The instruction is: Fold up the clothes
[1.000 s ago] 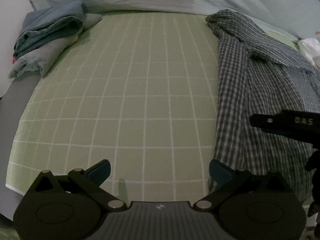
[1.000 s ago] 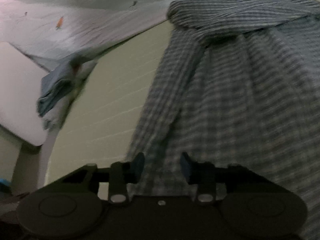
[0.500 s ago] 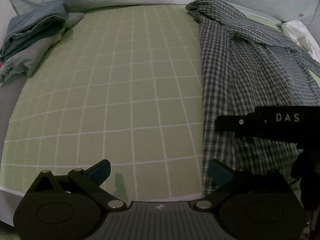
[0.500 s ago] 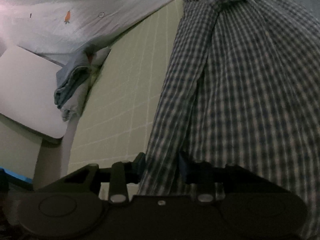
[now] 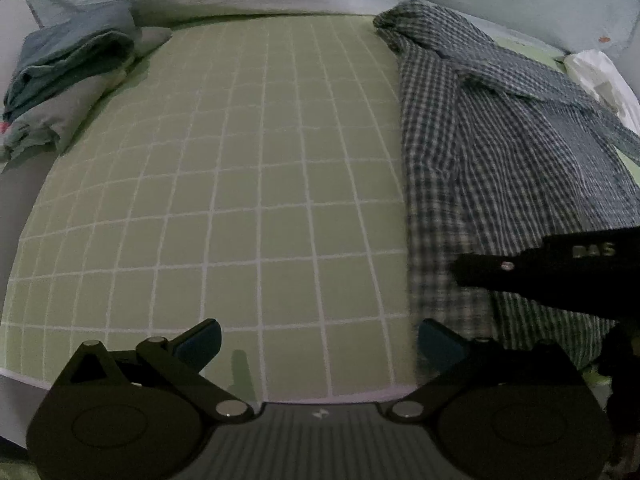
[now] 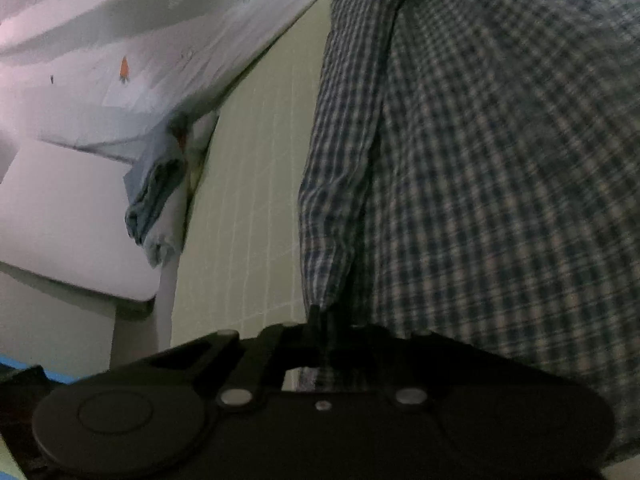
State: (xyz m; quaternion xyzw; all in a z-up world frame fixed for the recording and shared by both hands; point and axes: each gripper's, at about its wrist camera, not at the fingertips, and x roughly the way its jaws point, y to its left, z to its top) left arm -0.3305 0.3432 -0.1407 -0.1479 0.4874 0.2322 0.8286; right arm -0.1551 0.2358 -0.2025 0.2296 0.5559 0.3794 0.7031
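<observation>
Left wrist view: the checked shirt (image 5: 480, 168) lies spread along the right side of the green grid mat (image 5: 240, 200), probably laid flat so it can be folded. A folded pile (image 5: 60, 80) sits at the mat's far left corner. The left gripper (image 5: 320, 340) hangs over the mat's near edge, jaws wide apart and holding nothing.

Right wrist view: the right gripper (image 6: 320, 320) has its jaws clenched on the shirt's near left edge, probably to carry it over.

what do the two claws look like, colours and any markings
Both are matte black with round housings, linked arms and silver pivot screws. The left claw has dark blue fingertips and a ribbed grey centre panel. The right claw, seen from the left view, carries pale "DAS" lettering.
</observation>
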